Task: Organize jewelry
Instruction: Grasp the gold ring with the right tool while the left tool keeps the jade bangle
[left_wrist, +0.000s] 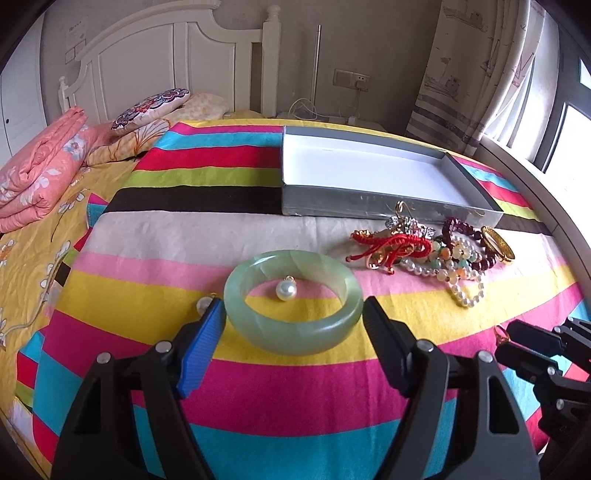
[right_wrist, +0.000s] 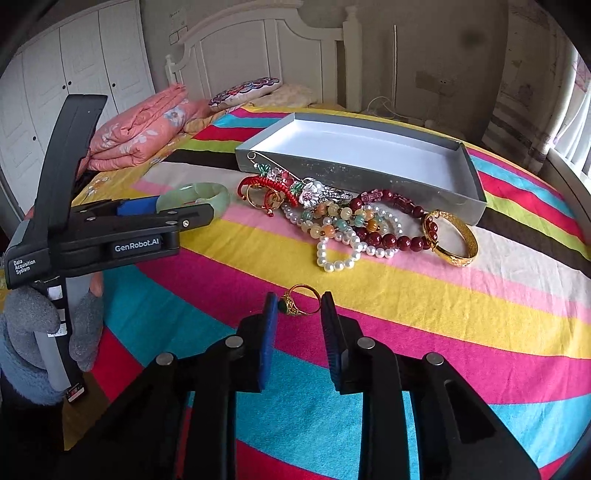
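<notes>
Jewelry pile (right_wrist: 354, 221) shows whole by right wrist (gold ring (right_wrist: 301, 300) too).

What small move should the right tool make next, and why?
Probably close the right tool on the gold ring: the ring lies on the striped cover between its open fingers, untouched, and the gray box behind holds nothing yet.
</notes>
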